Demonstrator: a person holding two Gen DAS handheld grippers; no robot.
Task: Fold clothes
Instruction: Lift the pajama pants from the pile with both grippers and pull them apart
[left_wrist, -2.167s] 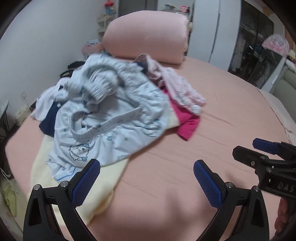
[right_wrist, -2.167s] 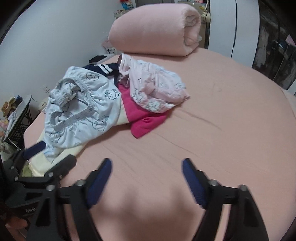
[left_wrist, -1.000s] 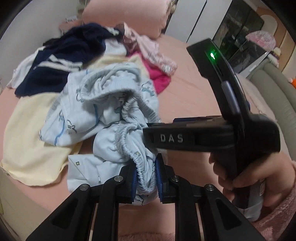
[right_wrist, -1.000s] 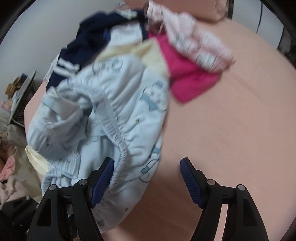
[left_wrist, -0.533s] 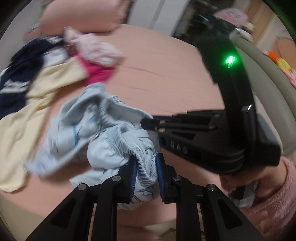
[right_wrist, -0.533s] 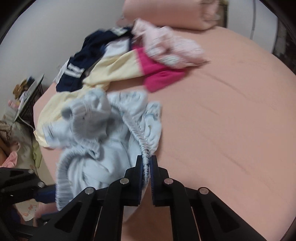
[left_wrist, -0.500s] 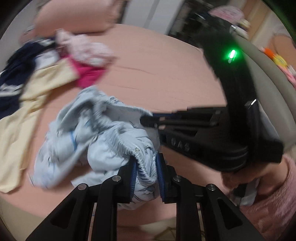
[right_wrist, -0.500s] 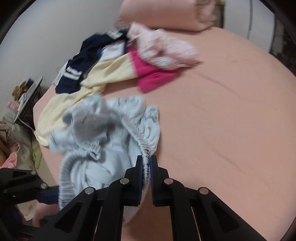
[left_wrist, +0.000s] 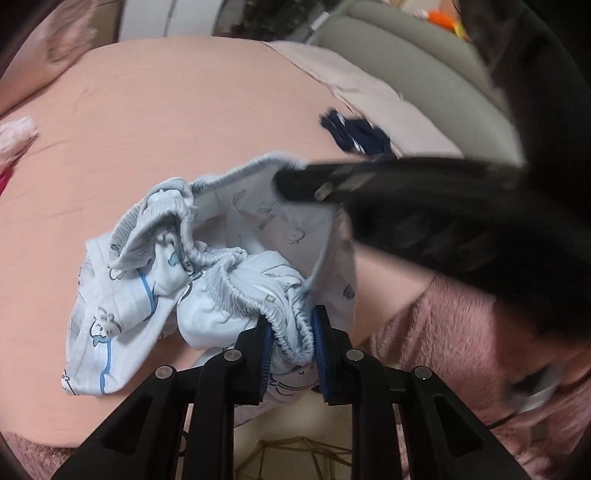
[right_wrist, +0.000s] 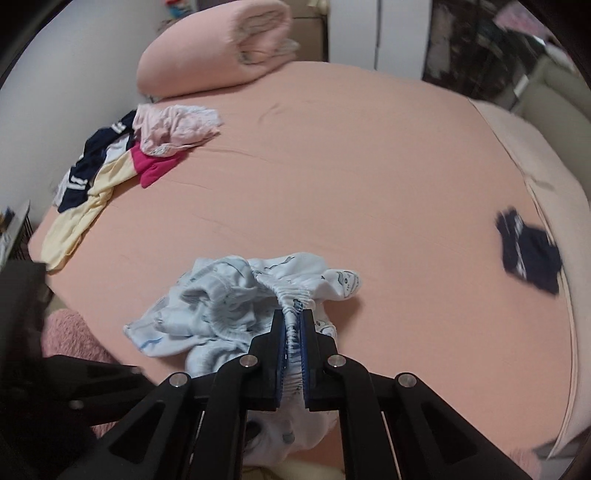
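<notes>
A light blue printed garment with an elastic waistband hangs bunched above the near edge of the pink bed. My left gripper is shut on its gathered waistband. In the right wrist view the same light blue garment is crumpled, and my right gripper is shut on another stretch of the waistband. The right gripper's black body crosses the left wrist view from the right, its tips against the cloth's far edge.
A heap of unfolded clothes, navy, cream, magenta and pale pink, lies at the bed's far left. A rolled pink duvet sits at the head. A small navy garment lies near the right edge. A pink fleece sleeve is close below.
Both grippers carried the blue garment away from the clothes heap toward the bed's near middle. The right gripper, open a second ago, closed on the waistband. The views swung right.
</notes>
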